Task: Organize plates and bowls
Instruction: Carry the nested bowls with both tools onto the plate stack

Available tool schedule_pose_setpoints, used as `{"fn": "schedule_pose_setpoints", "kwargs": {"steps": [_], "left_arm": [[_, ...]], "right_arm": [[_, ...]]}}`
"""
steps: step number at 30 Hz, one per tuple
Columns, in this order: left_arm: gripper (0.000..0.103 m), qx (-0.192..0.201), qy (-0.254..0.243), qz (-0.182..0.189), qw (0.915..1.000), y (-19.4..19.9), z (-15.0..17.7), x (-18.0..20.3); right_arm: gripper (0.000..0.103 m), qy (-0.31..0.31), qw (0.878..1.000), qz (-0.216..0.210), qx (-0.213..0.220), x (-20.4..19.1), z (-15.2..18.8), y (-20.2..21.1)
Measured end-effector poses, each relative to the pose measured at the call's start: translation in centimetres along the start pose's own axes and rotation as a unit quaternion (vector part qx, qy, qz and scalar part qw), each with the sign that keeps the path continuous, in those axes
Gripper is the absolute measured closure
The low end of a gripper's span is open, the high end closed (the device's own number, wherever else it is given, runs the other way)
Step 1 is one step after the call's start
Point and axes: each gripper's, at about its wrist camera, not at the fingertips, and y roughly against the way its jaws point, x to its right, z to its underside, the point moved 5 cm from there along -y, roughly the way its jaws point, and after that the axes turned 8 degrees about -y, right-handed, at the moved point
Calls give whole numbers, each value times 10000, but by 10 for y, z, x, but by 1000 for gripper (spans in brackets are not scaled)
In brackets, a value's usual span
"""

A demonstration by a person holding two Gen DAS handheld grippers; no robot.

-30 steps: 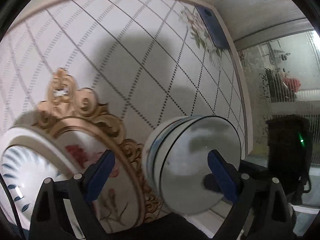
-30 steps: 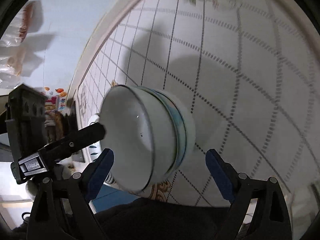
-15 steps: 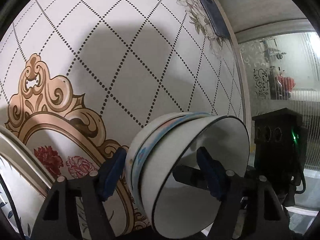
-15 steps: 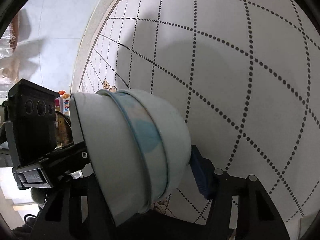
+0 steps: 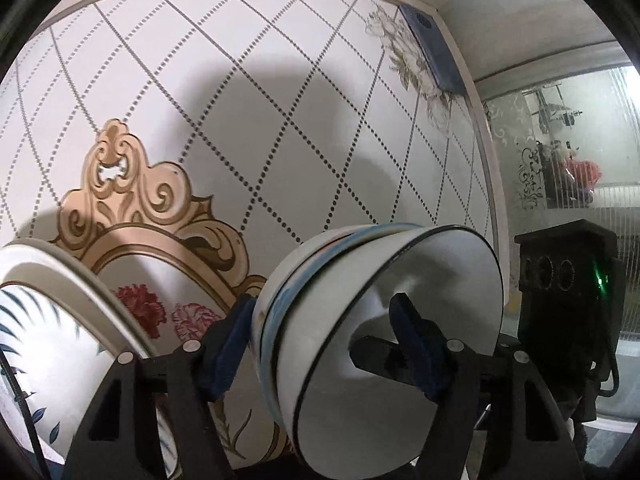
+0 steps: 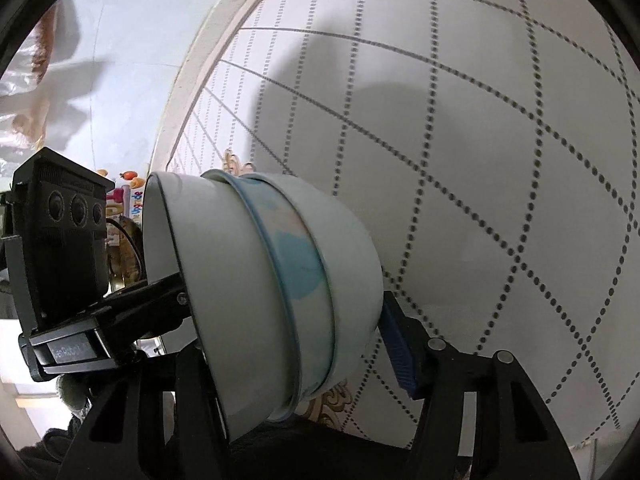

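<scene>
A stack of nested white bowls (image 5: 360, 328), one with a blue band, is held from both sides above the patterned table. My left gripper (image 5: 320, 344) is shut on the stack's wall, one finger inside the top bowl, one outside. My right gripper (image 6: 288, 328) is shut on the same stack (image 6: 260, 280) from the opposite side, its blue pad (image 6: 398, 356) against the bottom bowl. A white plate with blue leaf print (image 5: 48, 344) lies at the lower left in the left wrist view.
The table (image 5: 280, 120) has a dotted diamond pattern with a gold floral medallion (image 5: 132, 200). A blue flat object (image 5: 432, 52) lies at the far table edge. Patterned glass (image 5: 560, 152) stands to the right.
Both grippers have closed fully on the bowl stack since a second ago. The stack has lifted and shifted a little; the leaf plate has come back into the left wrist view.
</scene>
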Motion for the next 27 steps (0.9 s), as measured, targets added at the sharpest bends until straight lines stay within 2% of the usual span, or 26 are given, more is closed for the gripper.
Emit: {"fn": "schedule_pose_setpoints", "kwargs": {"steps": [10, 16, 22, 27], "left_arm": [[36, 420, 191, -185, 9988, 57, 8, -25], [36, 703, 647, -175, 9953, 87, 24, -57], [36, 927, 1107, -245, 9892, 111, 49, -95], [36, 1025, 1524, -310, 9825, 122, 70, -127]], "right_arm": [[42, 396, 9991, -102, -137, -60, 1, -12], [42, 718, 9969, -105, -310, -104, 5, -34], [42, 1113, 9915, -65, -666, -146, 17, -67], [42, 1370, 9857, -65, -980, -163, 33, -91]]}}
